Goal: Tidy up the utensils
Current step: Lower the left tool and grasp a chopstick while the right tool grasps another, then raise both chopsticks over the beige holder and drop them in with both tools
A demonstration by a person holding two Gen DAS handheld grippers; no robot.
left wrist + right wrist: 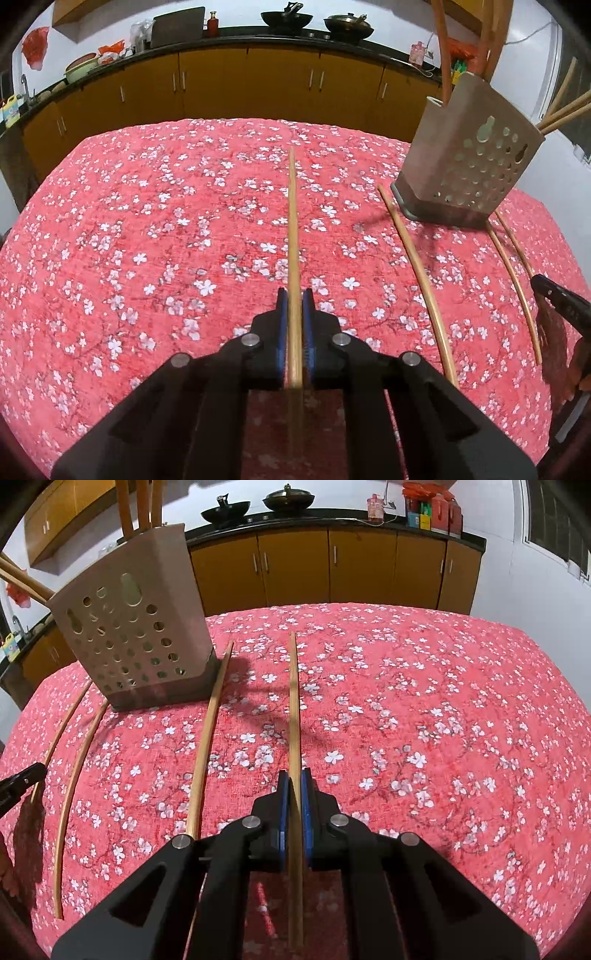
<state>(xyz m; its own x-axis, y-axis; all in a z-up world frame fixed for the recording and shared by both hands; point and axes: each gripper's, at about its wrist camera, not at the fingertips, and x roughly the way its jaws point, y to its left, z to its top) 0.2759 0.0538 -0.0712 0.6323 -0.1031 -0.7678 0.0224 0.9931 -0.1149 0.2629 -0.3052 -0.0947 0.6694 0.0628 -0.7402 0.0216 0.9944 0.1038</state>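
Observation:
My left gripper [294, 295] is shut on a bamboo chopstick [293, 221] that sticks forward over the red flowered cloth. My right gripper [294, 777] is likewise shut on a second chopstick [293, 701], also pointing forward. A perforated grey utensil holder [469, 162] stands far right in the left wrist view. The same holder [136, 635] is far left in the right wrist view, with several chopsticks [125, 506] standing in it. Three loose chopsticks lie on the cloth between the grippers: one thick [207, 731], two thin [74, 786] [59, 731].
The table [147, 221] is covered by the red cloth with white blossoms. Behind it runs a counter with yellow cabinets [258, 81] and woks [286, 18]. A black part of the other gripper's frame [561, 306] shows at the right edge.

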